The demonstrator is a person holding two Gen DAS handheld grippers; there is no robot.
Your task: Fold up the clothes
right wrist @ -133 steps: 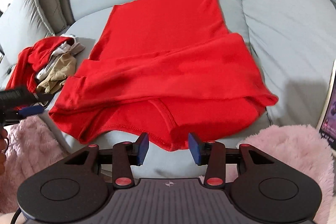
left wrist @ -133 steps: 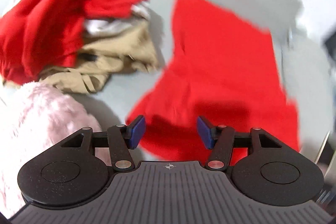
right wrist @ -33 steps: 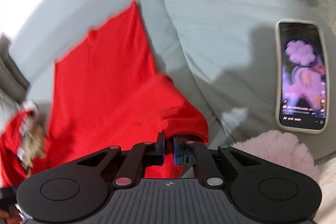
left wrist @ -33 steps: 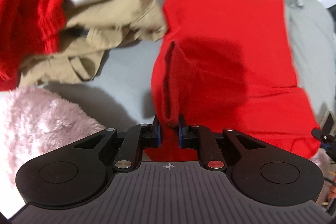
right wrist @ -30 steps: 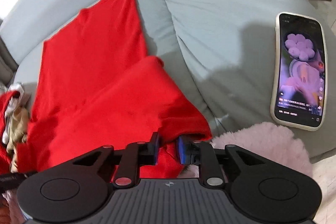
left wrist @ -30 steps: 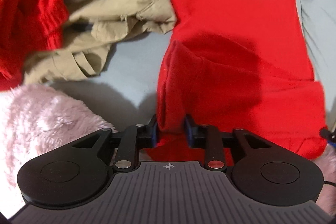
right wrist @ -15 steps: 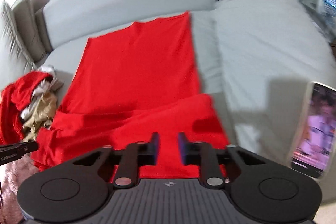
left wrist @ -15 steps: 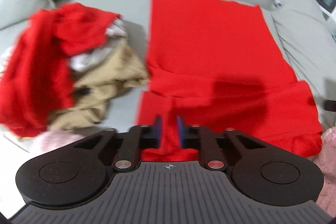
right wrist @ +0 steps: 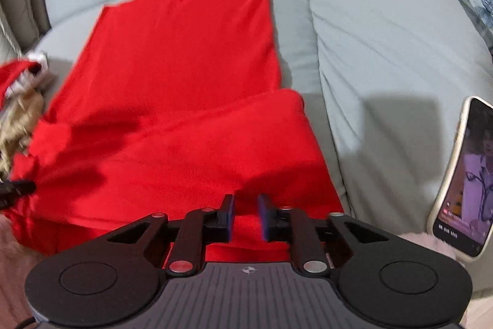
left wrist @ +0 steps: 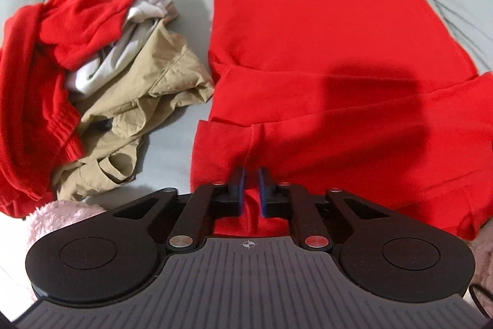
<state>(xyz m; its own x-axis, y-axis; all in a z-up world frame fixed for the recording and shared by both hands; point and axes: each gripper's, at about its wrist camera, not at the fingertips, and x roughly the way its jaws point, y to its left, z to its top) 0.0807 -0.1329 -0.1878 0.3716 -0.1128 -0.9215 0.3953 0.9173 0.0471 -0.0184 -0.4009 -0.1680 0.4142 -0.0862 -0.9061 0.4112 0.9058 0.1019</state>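
A red garment [left wrist: 308, 20] lies spread on the grey sofa seat [left wrist: 172, 125], its near part folded over in a thick band. My left gripper [left wrist: 252, 184] sits at the band's near left corner. Its jaws are opening, and a pinched ridge of red cloth runs up between the pads. In the right wrist view the same garment [right wrist: 185, 67] stretches toward the sofa back. My right gripper [right wrist: 246, 211] hangs over its near right corner. Its jaws are opening too, with red cloth showing in the gap and the pads apart from it.
A heap of clothes [left wrist: 55, 36], red, white and khaki [left wrist: 148, 88], lies left of the garment. A lit phone [right wrist: 465, 174] rests on the grey cushion [right wrist: 385, 51] at the right. Pink fluffy fabric [left wrist: 58, 215] borders the sofa's near edge.
Both wrists have rolled and shifted across the sofa, so each view now looks toward the sofa back. The garment's near band lies flatter than a second ago.
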